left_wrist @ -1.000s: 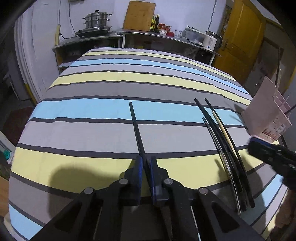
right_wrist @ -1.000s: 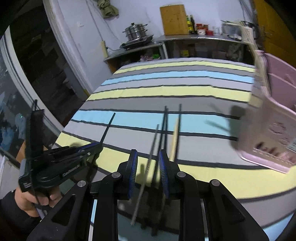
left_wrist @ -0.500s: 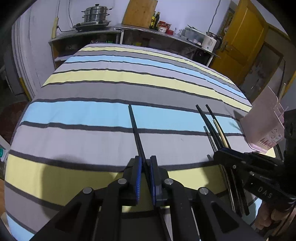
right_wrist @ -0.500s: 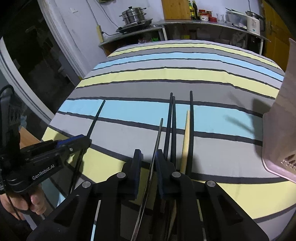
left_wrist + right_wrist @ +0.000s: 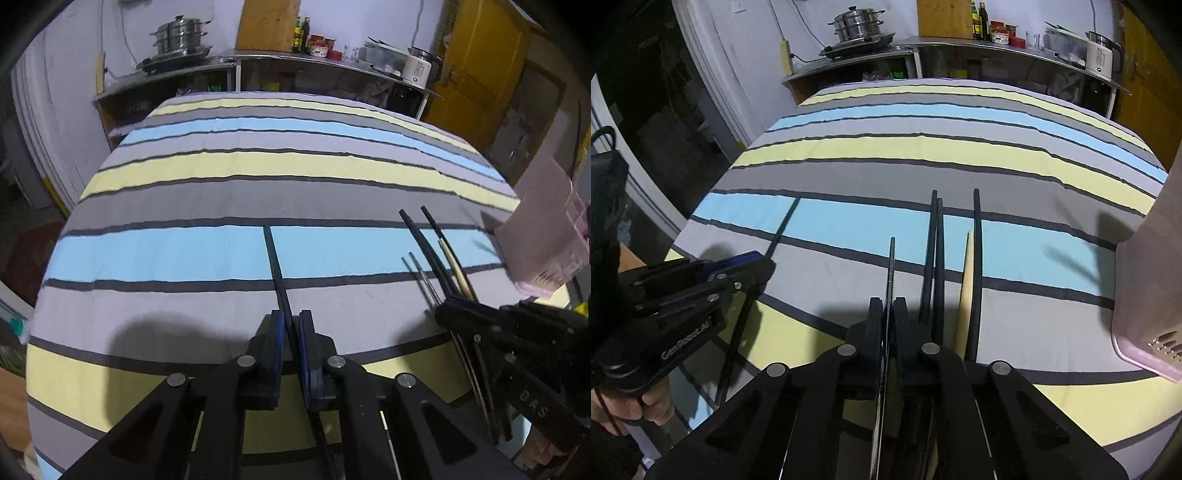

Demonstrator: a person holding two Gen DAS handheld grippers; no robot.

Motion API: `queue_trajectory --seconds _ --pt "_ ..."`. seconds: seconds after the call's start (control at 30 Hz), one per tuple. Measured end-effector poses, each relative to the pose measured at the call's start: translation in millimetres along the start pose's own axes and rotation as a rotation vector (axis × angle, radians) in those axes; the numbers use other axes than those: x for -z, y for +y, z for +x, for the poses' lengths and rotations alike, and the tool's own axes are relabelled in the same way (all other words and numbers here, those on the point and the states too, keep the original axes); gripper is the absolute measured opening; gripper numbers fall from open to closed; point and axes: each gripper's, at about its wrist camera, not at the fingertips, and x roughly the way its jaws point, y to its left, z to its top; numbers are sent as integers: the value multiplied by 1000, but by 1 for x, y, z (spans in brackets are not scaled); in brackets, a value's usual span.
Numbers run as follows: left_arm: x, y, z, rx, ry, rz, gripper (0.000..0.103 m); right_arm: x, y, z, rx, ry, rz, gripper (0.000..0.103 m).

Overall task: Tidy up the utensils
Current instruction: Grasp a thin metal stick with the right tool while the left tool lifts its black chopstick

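The left gripper (image 5: 291, 332) reaches low and level over the striped cloth-covered worktop (image 5: 221, 192), its blue-padded fingers (image 5: 277, 334) pinched narrow on a single black chopstick (image 5: 275, 266). Just right of that chopstick, the right gripper (image 5: 888, 314) lies equally low, fingers (image 5: 875, 317) closed on a thin metal chopstick (image 5: 891, 266). Further right lie black chopsticks (image 5: 936, 258), a pale wooden one (image 5: 966, 280) and a pink plastic utensil holder (image 5: 1145, 295).

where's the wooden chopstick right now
In the right wrist view the wooden chopstick lies on the striped cloth, just right of the right gripper, between black chopsticks.
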Motion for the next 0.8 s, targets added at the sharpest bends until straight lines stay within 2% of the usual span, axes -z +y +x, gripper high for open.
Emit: queue_trajectory --seconds 0.1,0.2,0.47,0.8 --pt "-1 4 -6 24 -7 -31 7 -1 1 -13 -14 -28 3 5" --pt "-1 3 -24 54 -46 -37 6 -2 0 -31 -29 -62 5 5" --pt "-10 -16 -86 116 -157 0 5 -7 1 -87 -65 -174 27 5" --pt "-14 -39 -141 179 -235 39 5 0 -3 -145 -59 -277 44 5"
